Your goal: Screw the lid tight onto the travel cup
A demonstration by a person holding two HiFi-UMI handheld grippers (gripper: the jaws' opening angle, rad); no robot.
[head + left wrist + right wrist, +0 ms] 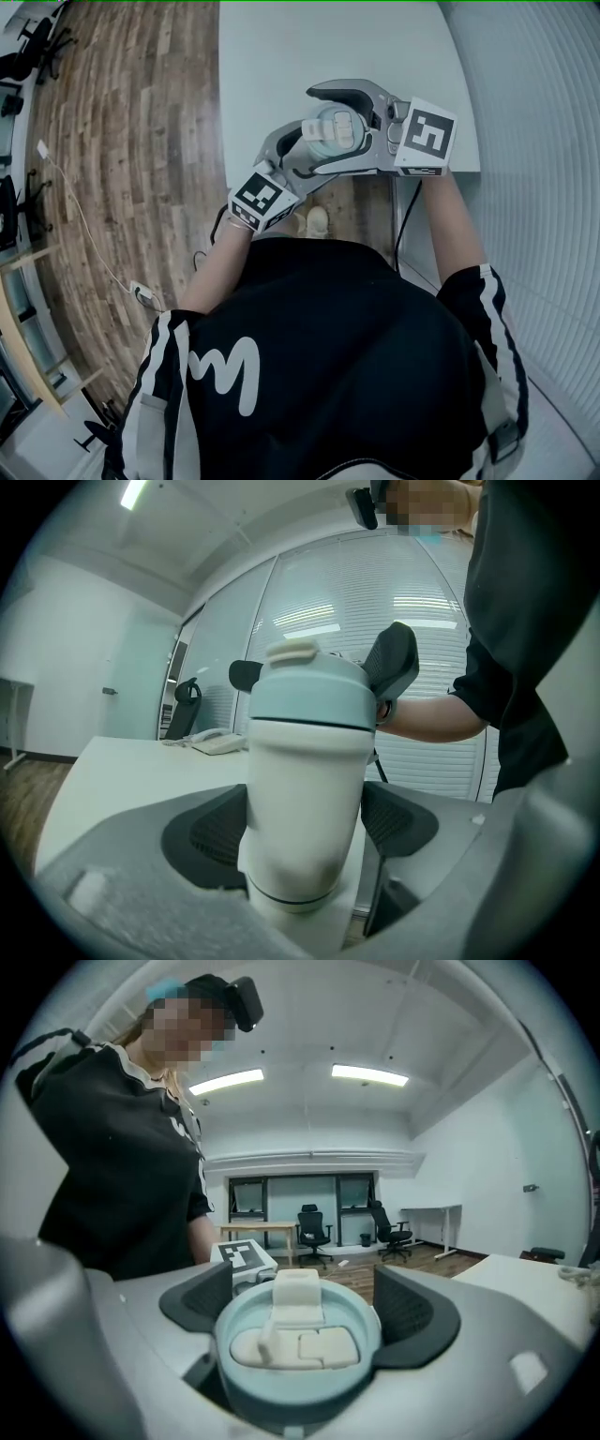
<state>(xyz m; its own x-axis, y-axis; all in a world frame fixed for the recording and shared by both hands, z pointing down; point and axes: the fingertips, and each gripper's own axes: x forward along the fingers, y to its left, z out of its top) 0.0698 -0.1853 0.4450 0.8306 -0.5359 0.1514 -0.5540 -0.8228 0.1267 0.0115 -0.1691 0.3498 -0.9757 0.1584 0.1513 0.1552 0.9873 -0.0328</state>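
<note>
I hold a white travel cup (305, 808) with a pale blue lid (309, 691) over the table's near edge. My left gripper (305, 841) is shut on the cup's body, a dark pad pressing each side. My right gripper (298, 1312) reaches in from the right at lid height, and its pads (412, 1316) press the rim of the lid (298, 1340), whose white flip tab faces the camera. In the head view the lid (336, 131) shows from above between the right gripper (330, 129) and the left gripper (302, 155). The cup's base is hidden.
A white table (281, 56) stretches ahead, with its near edge just under the cup. A desk phone (220, 742) lies far off on it. Wood floor (141, 141) lies to the left, a blind-covered wall (534, 112) to the right. Office chairs (314, 1227) stand far behind.
</note>
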